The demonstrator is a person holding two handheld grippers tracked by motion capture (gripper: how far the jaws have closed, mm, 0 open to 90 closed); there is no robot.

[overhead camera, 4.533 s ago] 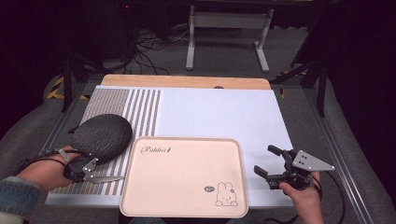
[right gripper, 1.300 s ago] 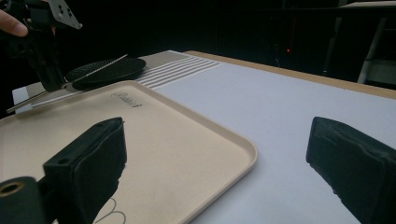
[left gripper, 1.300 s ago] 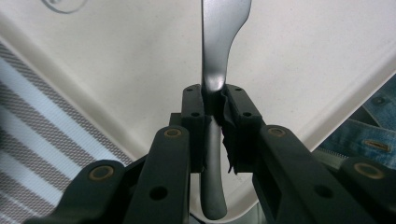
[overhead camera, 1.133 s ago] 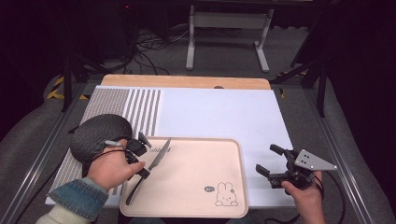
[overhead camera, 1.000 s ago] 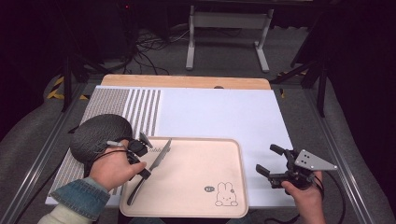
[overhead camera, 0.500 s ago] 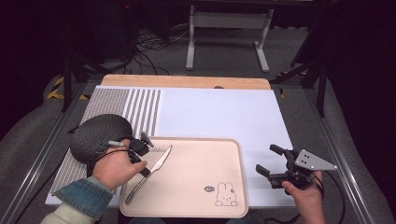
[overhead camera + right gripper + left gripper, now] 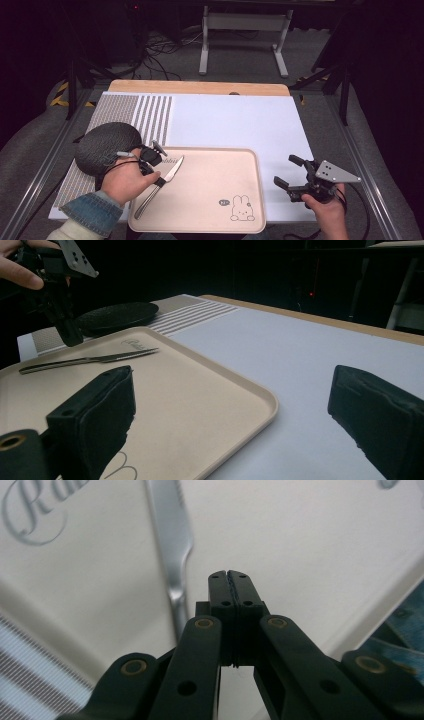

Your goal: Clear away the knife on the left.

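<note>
High view: a white table mat, striped at its left, carries three things, read from left to right. At about 9 o'clock lies a dark round woven pad (image 7: pixel 106 148). Just beside it, at 7 o'clock, the person's left hand (image 7: pixel 127 180) holds the left gripper (image 7: pixel 149 161) above the left end of a pale pink tray (image 7: pixel 220 165) printed with a small rabbit. A table knife (image 7: pixel 159 185) lies flat on that tray, blade toward 1 o'clock, handle toward 7 o'clock.

Left gripper view: the black jaws are pressed together with nothing between them, and the knife (image 7: pixel 172 545) lies on the tray just past and to the left of their tips, apart from them.

At 4 o'clock on the bare white mat (image 7: pixel 240 120), well apart from the tray, the right gripper (image 7: pixel 295 176) hovers with its jaws spread wide and empty.

Risks, as a judgement: the closed jaws hang near the knife, so a sideways move could nudge it across the smooth tray or spin it. Another grasp on such a thin, slick handle could slip. Pressing on the tray's edge could shift the tray itself.
</note>
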